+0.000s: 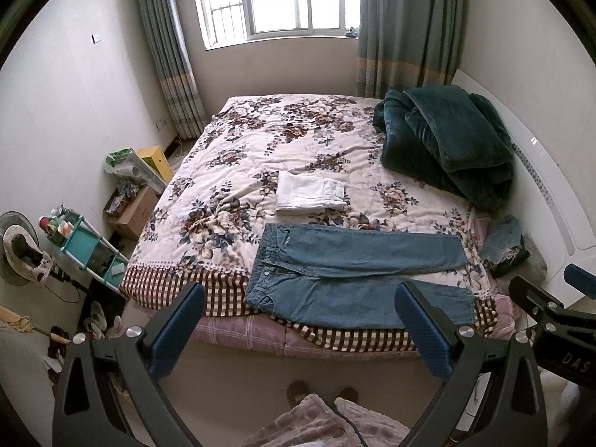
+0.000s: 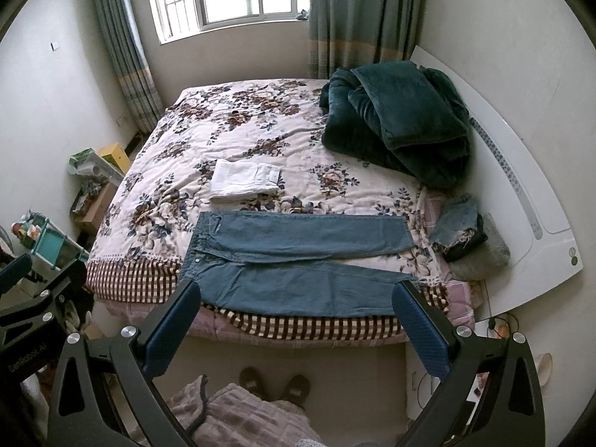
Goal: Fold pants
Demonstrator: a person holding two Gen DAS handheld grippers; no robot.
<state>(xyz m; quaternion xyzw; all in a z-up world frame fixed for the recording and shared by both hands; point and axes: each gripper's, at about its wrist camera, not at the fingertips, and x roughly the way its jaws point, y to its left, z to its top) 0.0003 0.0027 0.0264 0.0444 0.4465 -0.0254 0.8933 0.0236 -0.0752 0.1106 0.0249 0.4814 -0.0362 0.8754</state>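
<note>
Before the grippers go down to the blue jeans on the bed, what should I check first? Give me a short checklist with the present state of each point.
1. Blue denim jeans lie flat on the floral bedspread, legs to the right: ok.
2. Both legs spread apart, not yet stacked: ok for a first fold.
3. Left gripper open and holding nothing: ok.
4. Right gripper open and holding nothing: ok.
5. Folded white garment lies apart from the jeans, beyond the waistband: ok.
6. Near leg reaches the bed edge over the checked border; whether it will slip when pulled: cannot tell.
</note>
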